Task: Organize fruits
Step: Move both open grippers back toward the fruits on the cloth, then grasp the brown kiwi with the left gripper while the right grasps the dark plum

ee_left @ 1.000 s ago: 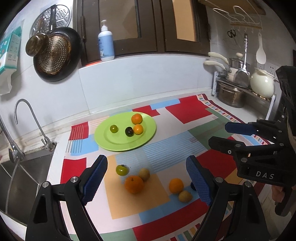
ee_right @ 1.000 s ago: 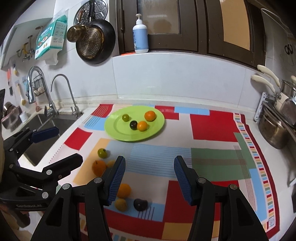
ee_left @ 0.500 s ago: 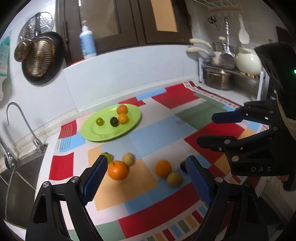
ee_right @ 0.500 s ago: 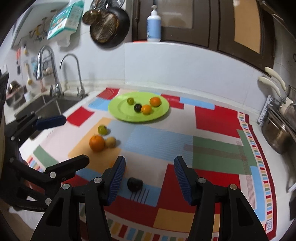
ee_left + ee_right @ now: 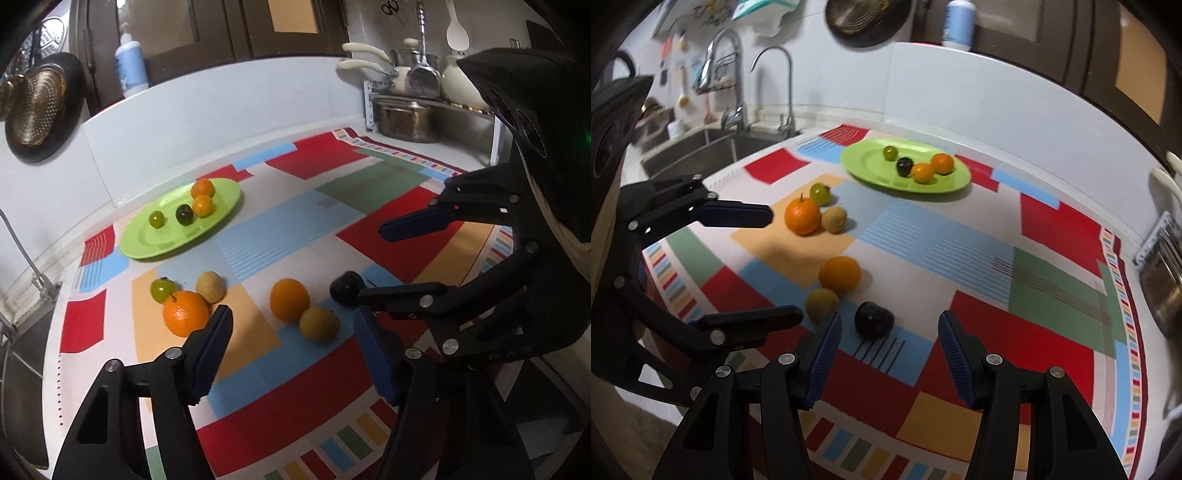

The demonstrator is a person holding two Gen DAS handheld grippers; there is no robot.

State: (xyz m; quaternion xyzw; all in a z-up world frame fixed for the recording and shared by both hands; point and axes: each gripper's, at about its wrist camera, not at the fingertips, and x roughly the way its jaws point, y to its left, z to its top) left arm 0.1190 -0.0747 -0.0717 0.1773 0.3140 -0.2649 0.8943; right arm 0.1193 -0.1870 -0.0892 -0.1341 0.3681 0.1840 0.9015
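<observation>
Counter: we work on a kitchen counter under a patchwork cloth (image 5: 332,206) of red, blue, green and orange blocks, with a sink (image 5: 701,144) and tap (image 5: 775,74) seen at 10 o'clock in the right wrist view.
Plate: a green plate (image 5: 155,243) sits toward the wall, at 11 o'clock in the left wrist view; it carries two small oranges, a dark plum and a green fruit.
Loose fruit, left group: a large orange with a stem (image 5: 185,313), a green fruit (image 5: 161,289) touching it behind, and a tan fruit (image 5: 210,286) just beside both.
Loose fruit, right group: a plain orange (image 5: 289,300) touching a second tan fruit (image 5: 318,323); a dark plum (image 5: 874,319) lies near them.
Left gripper: our left gripper (image 5: 291,354) hovers over the cloth, its jaws closing with nothing between the pads; the stemmed orange lies just past its left finger at 11 o'clock.
Right gripper: our right gripper (image 5: 889,356) holds its fingers spread and empty, the dark plum lying just ahead of the gap at 12 o'clock, closer to the left pad.
Wall: a soap bottle (image 5: 130,62) stands on the ledge at 11 o'clock.
</observation>
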